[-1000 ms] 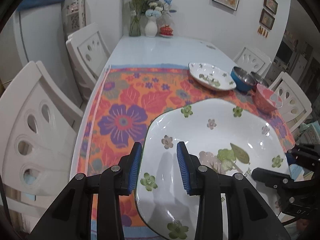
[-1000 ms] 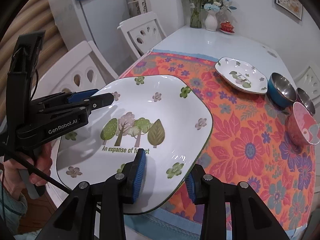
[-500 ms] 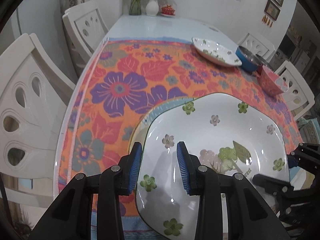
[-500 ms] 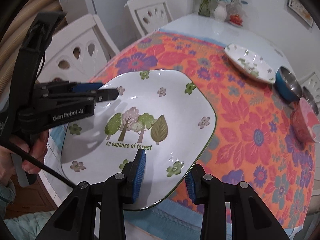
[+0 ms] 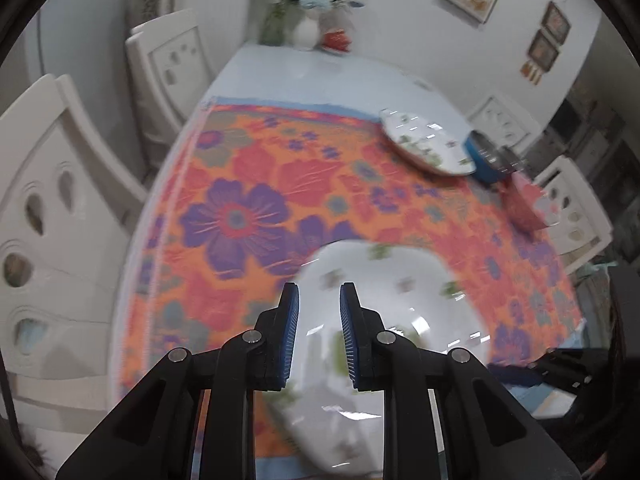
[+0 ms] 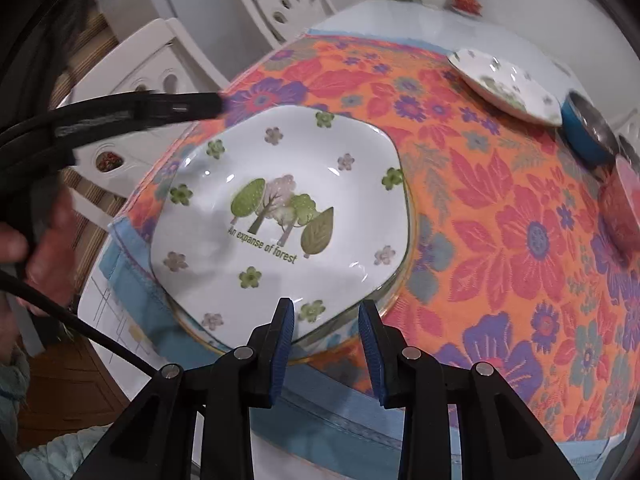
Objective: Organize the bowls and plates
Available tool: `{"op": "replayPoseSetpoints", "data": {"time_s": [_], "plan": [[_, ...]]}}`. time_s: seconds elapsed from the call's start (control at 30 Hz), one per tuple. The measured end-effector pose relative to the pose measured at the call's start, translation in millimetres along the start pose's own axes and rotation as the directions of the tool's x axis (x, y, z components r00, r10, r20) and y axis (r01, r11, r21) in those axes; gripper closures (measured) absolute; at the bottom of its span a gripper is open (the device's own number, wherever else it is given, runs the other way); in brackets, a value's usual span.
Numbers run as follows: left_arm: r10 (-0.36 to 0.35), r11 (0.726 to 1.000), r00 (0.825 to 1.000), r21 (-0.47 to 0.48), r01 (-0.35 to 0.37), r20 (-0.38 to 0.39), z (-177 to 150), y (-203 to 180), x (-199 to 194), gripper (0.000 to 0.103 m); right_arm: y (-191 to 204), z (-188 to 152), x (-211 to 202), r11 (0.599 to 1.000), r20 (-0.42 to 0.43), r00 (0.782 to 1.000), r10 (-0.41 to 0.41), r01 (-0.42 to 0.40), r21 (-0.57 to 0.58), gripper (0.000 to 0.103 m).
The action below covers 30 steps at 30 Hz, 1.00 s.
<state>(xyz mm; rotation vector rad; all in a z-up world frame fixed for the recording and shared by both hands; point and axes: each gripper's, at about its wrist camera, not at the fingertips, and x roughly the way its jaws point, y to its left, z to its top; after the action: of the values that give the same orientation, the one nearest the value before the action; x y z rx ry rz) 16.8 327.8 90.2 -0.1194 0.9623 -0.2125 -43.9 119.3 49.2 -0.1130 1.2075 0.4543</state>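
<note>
The large white plate with a tree print lies flat on a gold-rimmed plate, at the near end of the flowered cloth. Its near corner sits between the jaws of my right gripper, which are closing on that rim, one pad over the plate and one outside it. My left gripper is off the plate, its jaws closing to a narrow gap with nothing between them. It shows as a blurred black bar above the plate's far left corner. The plate is blurred below it.
A smaller flowered plate, a blue bowl and a pink bowl stand along the far right of the cloth. White chairs line the left side. Vases stand at the far end. A hand and a cable are at the left.
The large plate came down from the air onto the gold-rimmed plate. The left gripper slipped off its rim and its jaws drew together. The right gripper sank with the plate.
</note>
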Motion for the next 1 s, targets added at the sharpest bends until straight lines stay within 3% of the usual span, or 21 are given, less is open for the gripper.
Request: {"op": "replayPoseSetpoints", "data": {"time_s": [0.07,0.23,0.63,0.87,1.0], "plan": [[0.034,0.999,0.999,-0.011,-0.035,-0.021,-8,6,3,0.080,-9,1,0,0.999,-0.002,1.000,0.015,-0.015,0.035,0.071],[0.031,0.998,0.996,-0.047,-0.035,-0.089,-26,3,19,0.077,-19,6,5,0.998,-0.012,1.000,0.007,-0.006,0.064,0.071],[0.009,0.996,0.993,-0.084,-0.019,-0.122,-50,1,11,0.074,-31,42,30,0.997,-0.055,0.997,-0.062,0.058,-0.057,0.068],[0.001,0.993,0.994,-0.120,-0.014,-0.111,-53,7,5,0.074,-27,51,32,0.994,-0.040,0.996,-0.080,0.077,-0.076,0.068],[0.011,0.992,0.998,-0.121,-0.018,-0.057,-43,7,-9,0.074,-38,54,20,0.997,-0.031,0.997,-0.070,0.069,-0.032,0.068]]}}
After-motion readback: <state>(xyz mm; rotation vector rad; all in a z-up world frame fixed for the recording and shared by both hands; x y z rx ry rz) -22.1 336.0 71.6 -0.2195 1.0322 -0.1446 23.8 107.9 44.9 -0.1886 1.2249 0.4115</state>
